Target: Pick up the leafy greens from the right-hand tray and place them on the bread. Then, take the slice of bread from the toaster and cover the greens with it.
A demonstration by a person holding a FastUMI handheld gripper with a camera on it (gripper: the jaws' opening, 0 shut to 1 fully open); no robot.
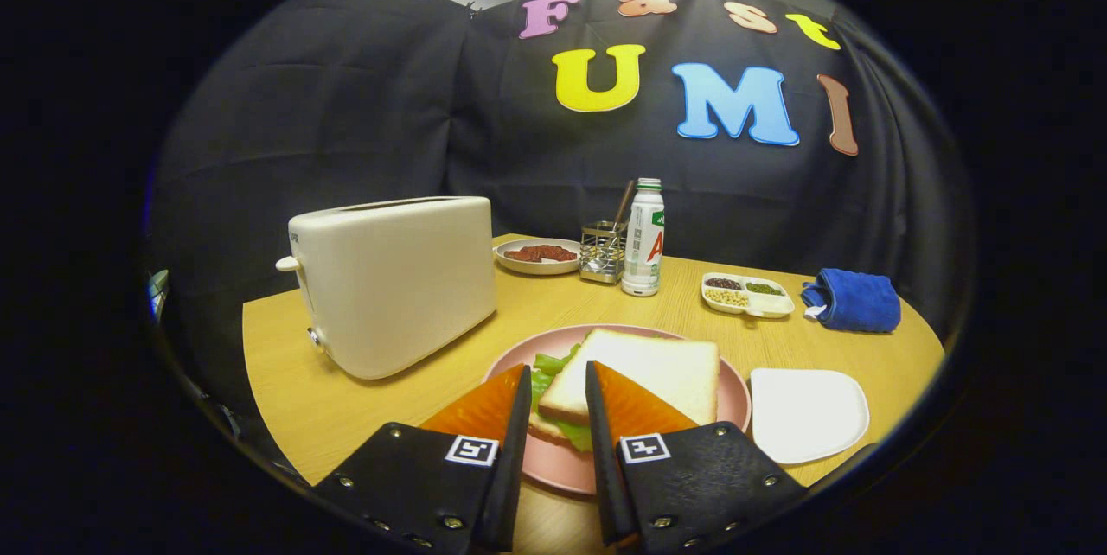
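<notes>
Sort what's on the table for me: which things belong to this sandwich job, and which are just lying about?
Job:
- cream toaster
- pink round plate
- top white bread slice, covering the leafy greens
- white empty tray
- gripper, fingers open around the sandwich's near corner

Lying about:
- white dish of red strips
- wire utensil holder
- white drink bottle
- divided bean dish
- blue folded cloth

Counted around the pink plate (735, 404): one plate, and on it one sandwich, its top bread slice (657, 369) over one layer of leafy greens (547, 373), with a second slice edge under the greens. One toaster (393, 278) left of the plate. One empty white tray (809, 412) right of it. Beyond the plate: one small dish (538, 257), one wire holder (603, 252), one bottle (644, 239), one divided tray (748, 294), one blue cloth (852, 300). One gripper (558, 391), jaws slightly apart, holding nothing, over the plate's near rim. One desk (303, 391).
</notes>
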